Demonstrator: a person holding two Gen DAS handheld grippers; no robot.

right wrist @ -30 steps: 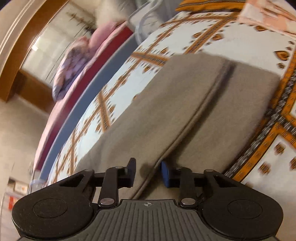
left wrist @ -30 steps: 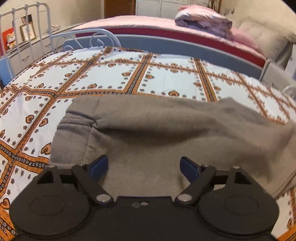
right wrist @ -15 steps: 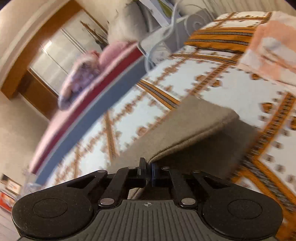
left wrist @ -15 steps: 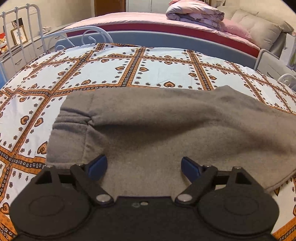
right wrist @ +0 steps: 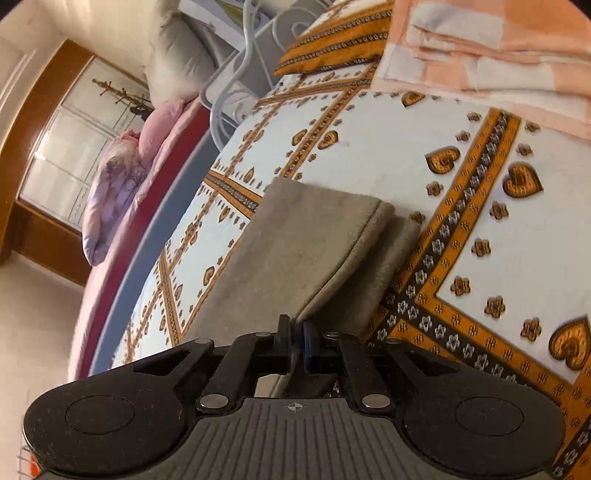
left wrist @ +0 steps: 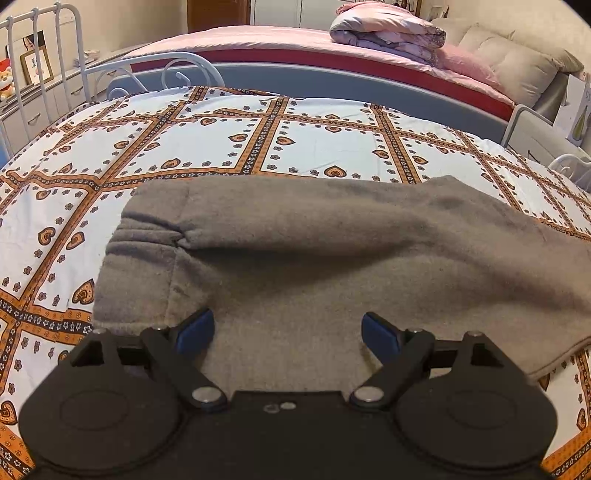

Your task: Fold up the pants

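The pants (left wrist: 317, 258) lay across the patterned sheet (left wrist: 303, 144) of the near bed, grey and soft, with the gathered waistband at the left of the left wrist view and the legs running off to the right. In the right wrist view the two legs (right wrist: 295, 251) were stacked, the upper one lifted clear of the lower along its hemmed edge. By the look of it one fold was done, leg laid on leg lengthwise, and the crosswise folds were left; that lift looked like the start of the next one.

The right gripper (right wrist: 297, 338) was clamped on the edge of the upper leg, its pads pressed together with the cloth between them. The left gripper (left wrist: 287, 332) hung over the pants near the waistband, its blue pads (left wrist: 195, 328) spread wide and holding nothing; whether they touched the cloth I could not tell.

Counted: one pair of pants, two grippers, one folded peach blanket (right wrist: 491, 48) at the sheet's far end, and a second bed (left wrist: 258, 40) beyond, carrying one rolled quilt (left wrist: 388, 31).
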